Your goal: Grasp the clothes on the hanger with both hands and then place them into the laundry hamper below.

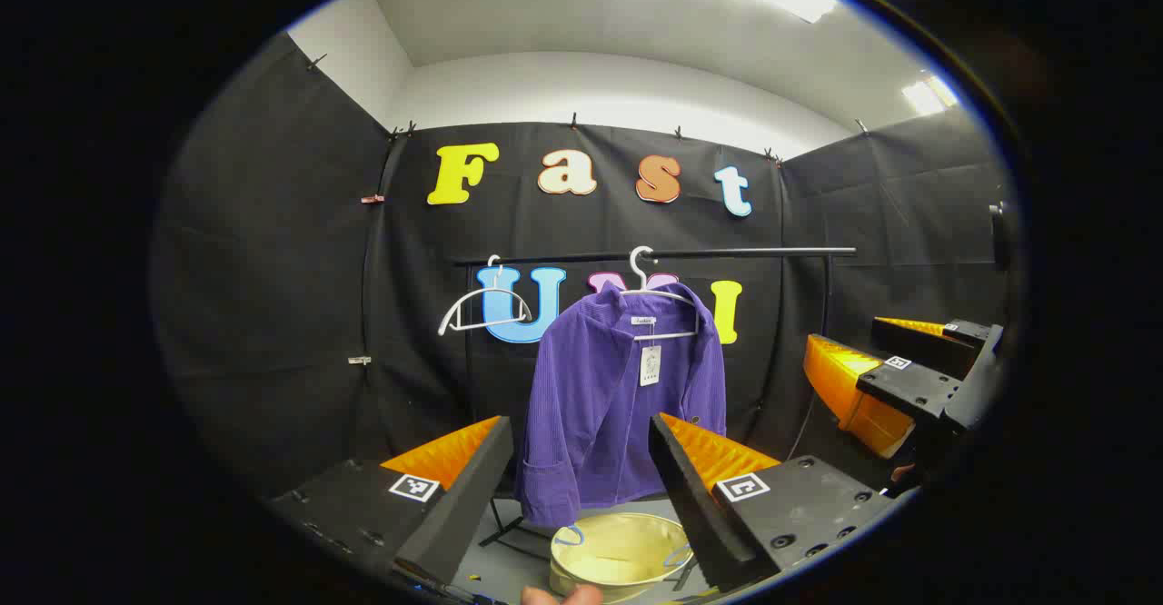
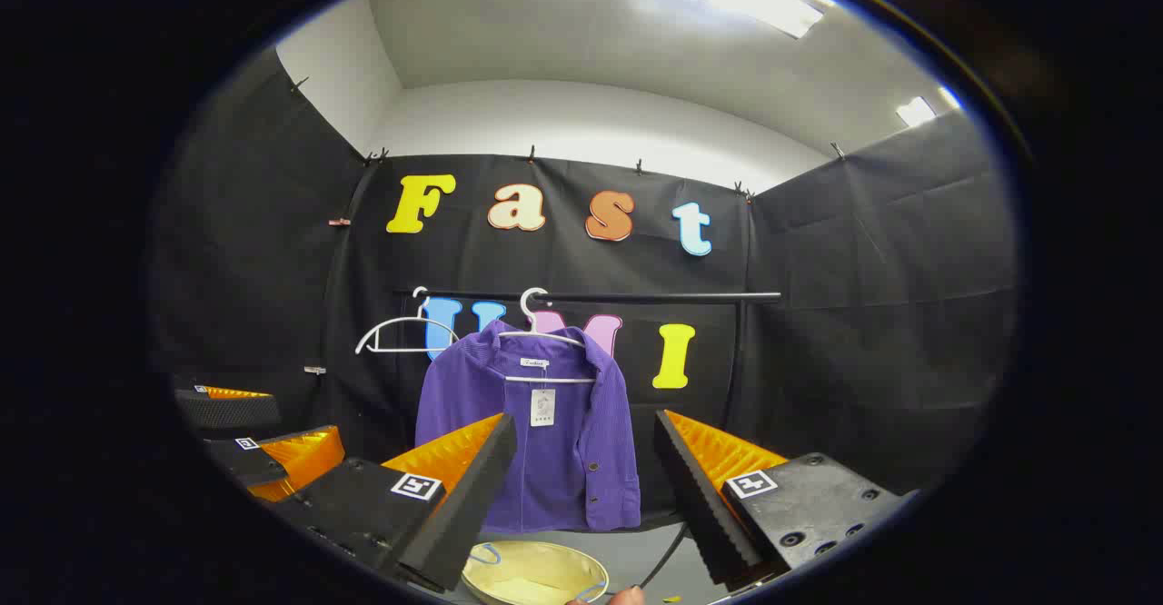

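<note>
Left gripper view: left claw (image 1: pixel 581 487) open, empty; purple jacket (image 1: pixel 618 396) hangs straight ahead on white hanger (image 1: pixel 656 294) from rail (image 1: pixel 727 252), long axis vertical, hamper (image 1: pixel 618 552) beneath. Right gripper view: right claw (image 2: pixel 586 491) open, jacket (image 2: pixel 545 432) ahead, slightly left. Neither claw clearly nearer.

A black rail (image 1: pixel 654 252) spans the booth's back wall, carried by a dark upright at its right end. Two white hangers hook over it: an empty hanger (image 1: pixel 482 307) on the left and one bearing a purple jacket (image 1: pixel 618 396). Below, a pale yellow laundry hamper (image 1: pixel 618 552) with blue handles stands on the grey floor (image 1: pixel 509 569).
</note>
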`<state>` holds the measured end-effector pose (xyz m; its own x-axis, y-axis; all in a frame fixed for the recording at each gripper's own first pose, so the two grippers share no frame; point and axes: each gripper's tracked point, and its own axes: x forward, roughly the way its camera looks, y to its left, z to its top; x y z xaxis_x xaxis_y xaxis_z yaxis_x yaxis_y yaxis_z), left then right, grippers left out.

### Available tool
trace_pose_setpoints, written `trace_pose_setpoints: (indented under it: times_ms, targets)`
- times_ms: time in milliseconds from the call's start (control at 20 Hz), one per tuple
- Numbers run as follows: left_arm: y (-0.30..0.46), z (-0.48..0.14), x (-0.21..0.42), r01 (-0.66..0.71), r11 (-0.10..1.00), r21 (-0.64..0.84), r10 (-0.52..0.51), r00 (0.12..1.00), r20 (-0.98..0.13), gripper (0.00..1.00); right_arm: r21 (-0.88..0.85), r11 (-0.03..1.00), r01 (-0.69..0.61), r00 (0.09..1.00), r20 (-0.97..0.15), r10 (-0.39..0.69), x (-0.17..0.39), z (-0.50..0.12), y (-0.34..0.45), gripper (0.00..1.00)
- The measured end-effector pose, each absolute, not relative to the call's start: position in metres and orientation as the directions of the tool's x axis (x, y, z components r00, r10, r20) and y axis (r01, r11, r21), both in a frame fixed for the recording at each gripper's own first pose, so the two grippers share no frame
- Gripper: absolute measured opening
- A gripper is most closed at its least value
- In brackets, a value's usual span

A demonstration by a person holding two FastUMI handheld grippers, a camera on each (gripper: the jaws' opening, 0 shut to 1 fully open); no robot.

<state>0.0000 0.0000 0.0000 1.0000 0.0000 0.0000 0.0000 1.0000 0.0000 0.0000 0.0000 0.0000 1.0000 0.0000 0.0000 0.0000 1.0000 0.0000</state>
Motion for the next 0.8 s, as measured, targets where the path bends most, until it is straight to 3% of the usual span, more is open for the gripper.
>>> trace_pose_setpoints:
  times_ms: [50, 800]
  targets:
    - [0.0000, -0.0012, 0.0000, 0.001, 1.000, 0.002, -0.001, 1.000, -0.002, 0.95, -0.002, 1.000, 0.000, 1.000, -0.001, 0.000, 0.0002, 0.0002, 0.0002, 0.97]
    - [-0.0014, -0.0047, 0.0049, 0.014, 1.000, 0.008, -0.014, 1.000, -0.013, 0.95, -0.008, 1.000, 0.001, 1.000, -0.005, -0.001, 0.0033, -0.0003, 0.0014, 0.97]
